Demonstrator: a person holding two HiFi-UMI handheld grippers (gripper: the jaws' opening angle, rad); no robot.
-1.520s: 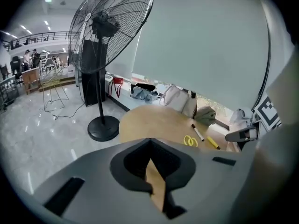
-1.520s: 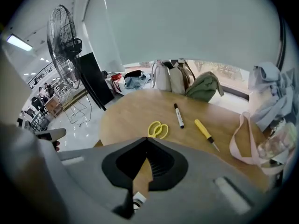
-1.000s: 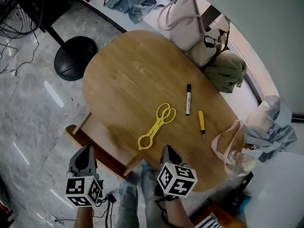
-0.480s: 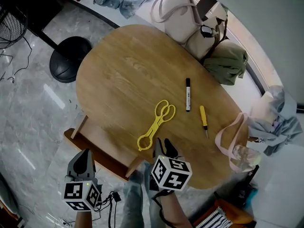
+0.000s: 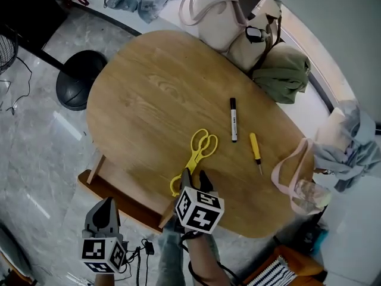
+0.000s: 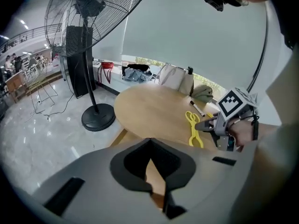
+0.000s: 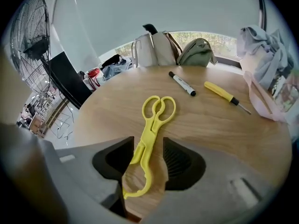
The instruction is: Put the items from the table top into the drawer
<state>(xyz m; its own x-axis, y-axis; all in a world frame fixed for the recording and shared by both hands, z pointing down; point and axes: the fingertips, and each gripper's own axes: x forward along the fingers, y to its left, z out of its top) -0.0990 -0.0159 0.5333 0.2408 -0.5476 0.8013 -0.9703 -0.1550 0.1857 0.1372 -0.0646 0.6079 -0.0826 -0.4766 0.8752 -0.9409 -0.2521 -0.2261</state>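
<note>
Yellow plastic tongs (image 5: 195,157) lie on the oval wooden table (image 5: 149,94), with a black marker (image 5: 233,119) and a yellow screwdriver (image 5: 255,151) to their right. My right gripper (image 5: 194,179) stands open over the near end of the tongs (image 7: 150,127). Its jaws have just been opening and straddle the tongs without pressing them. The marker (image 7: 182,84) and screwdriver (image 7: 225,96) lie beyond. My left gripper (image 5: 106,207) hangs shut and empty above the floor, beside the open wooden drawer (image 5: 122,186). In its own view the left gripper (image 6: 150,144) points at the drawer (image 6: 122,137).
Beige bags (image 5: 229,22) and a green bag (image 5: 284,73) crowd the table's far edge. A pink-handled bag (image 5: 294,183) hangs at the right edge. A fan's black base (image 5: 77,85) stands on the floor to the left, and cables (image 5: 140,252) lie near my feet.
The right gripper moved forward and down onto the near end of the tongs, and its jaws opened. The left gripper stayed beside the drawer.
</note>
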